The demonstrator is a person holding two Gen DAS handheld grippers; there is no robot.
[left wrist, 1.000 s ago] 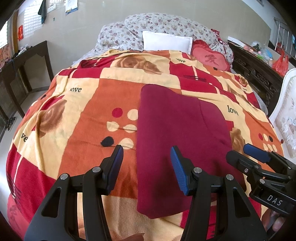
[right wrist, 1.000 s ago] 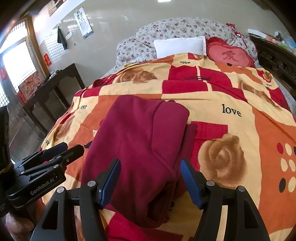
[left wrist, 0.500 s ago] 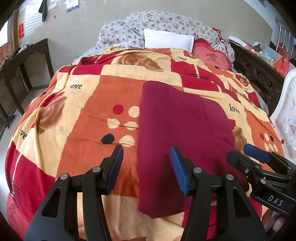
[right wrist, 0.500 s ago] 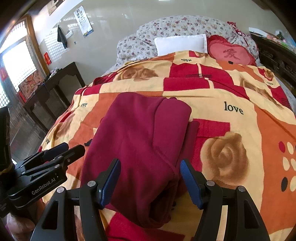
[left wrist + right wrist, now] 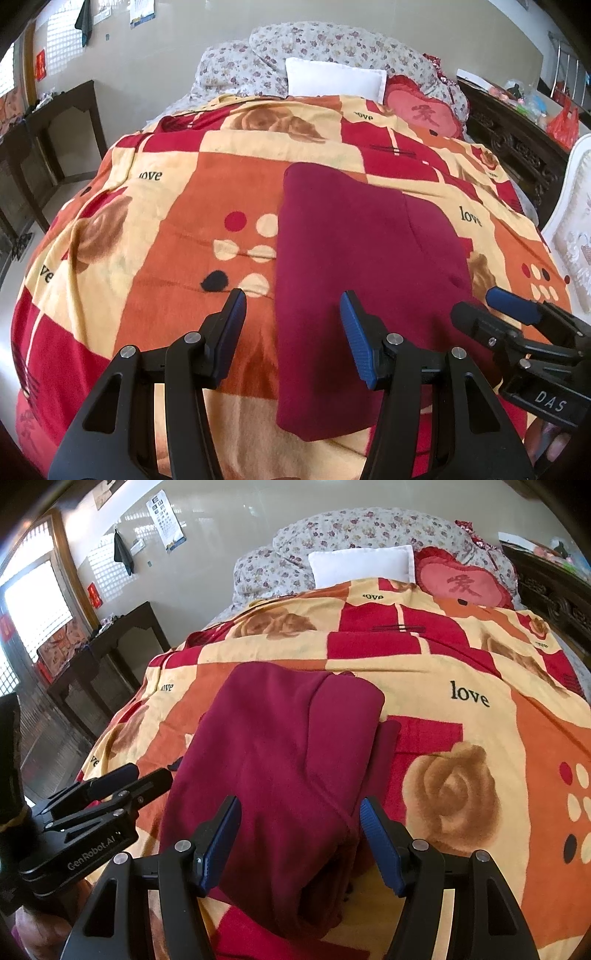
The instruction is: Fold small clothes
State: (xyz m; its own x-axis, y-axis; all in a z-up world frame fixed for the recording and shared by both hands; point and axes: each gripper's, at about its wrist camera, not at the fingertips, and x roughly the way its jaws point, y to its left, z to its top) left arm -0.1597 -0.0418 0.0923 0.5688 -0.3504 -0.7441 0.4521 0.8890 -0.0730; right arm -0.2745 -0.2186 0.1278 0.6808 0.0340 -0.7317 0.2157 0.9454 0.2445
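Observation:
A dark red garment (image 5: 354,266) lies folded lengthwise on the bed's patterned blanket (image 5: 177,236); it also shows in the right wrist view (image 5: 280,760). My left gripper (image 5: 293,299) is open and empty, held above the garment's near left edge. My right gripper (image 5: 301,806) is open and empty, held above the garment's near right part, where a fold is bunched. The right gripper shows in the left wrist view (image 5: 480,306), and the left gripper shows in the right wrist view (image 5: 114,782).
Pillows (image 5: 332,75) and a red heart cushion (image 5: 424,110) lie at the head of the bed. A dark wooden desk (image 5: 55,122) stands at the left. A dark carved cabinet (image 5: 517,144) and a white chair (image 5: 576,221) stand at the right.
Both grippers have drawn back and up a little from the garment. Both jaws stay open. The garment has not moved.

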